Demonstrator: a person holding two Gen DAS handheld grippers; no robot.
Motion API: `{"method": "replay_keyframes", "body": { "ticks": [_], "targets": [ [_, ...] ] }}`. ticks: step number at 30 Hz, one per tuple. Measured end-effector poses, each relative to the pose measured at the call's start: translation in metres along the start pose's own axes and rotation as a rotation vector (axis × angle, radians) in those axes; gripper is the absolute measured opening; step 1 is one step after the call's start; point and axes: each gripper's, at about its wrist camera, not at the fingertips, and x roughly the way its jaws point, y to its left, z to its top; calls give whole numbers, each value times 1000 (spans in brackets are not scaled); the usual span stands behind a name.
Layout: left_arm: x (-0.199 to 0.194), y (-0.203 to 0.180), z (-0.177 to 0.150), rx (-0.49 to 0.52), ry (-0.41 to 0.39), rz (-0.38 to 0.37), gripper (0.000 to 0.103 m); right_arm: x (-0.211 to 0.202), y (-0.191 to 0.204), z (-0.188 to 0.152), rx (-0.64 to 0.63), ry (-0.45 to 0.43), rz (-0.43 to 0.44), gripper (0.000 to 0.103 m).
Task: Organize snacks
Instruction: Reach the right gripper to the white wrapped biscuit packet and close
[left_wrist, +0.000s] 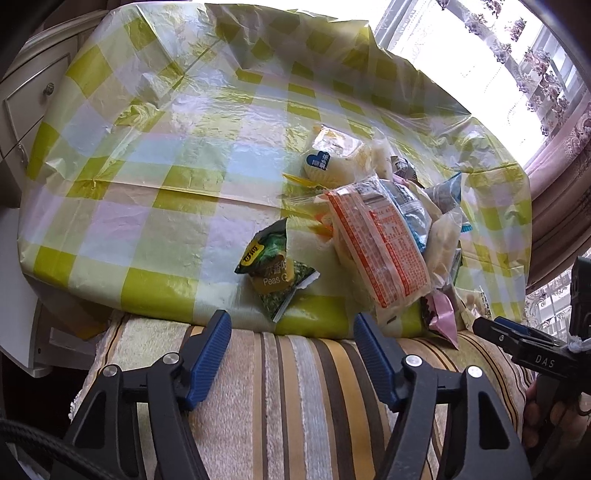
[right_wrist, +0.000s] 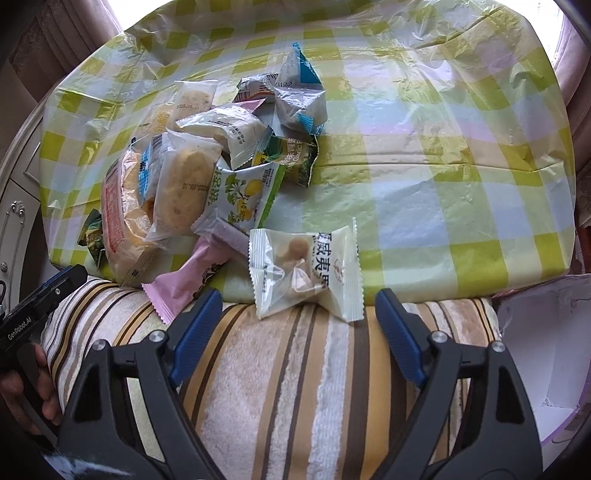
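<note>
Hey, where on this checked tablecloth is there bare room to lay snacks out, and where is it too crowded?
Bare cloth: the wide stretch of checked tablecloth left of the green peas packet, toward the white drawers; also the stretch right of the clear nut packet. Crowded: the snack pile around the orange-printed bag, spilling onto the striped cushion.

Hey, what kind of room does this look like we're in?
Probably a home living or dining room: a table under a green checked plastic tablecloth, a striped plush cushion at its edge, floral lace curtains at a bright window, and a cream drawer cabinet.
</note>
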Motion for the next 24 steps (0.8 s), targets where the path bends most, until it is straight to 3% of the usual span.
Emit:
{"method": "replay_keyframes", "body": {
  "ticks": [8,11,12,19,24],
  "targets": [
    [26,8,29,-58,52,5,69,21,-3,18,-4,29,-11,72],
    [36,10,33,-67,77,24,56,28,-7,20,7,41,4,69],
    [40,10,33,-70,91,29,45,28,-7,21,8,38,7,67],
    [35,9,32,-68,59,44,36,22,-15,18,20,7,31,48],
    [22,10,29,-72,15,60,34,14,-24,11,38,0,69,42]
  ]
}}
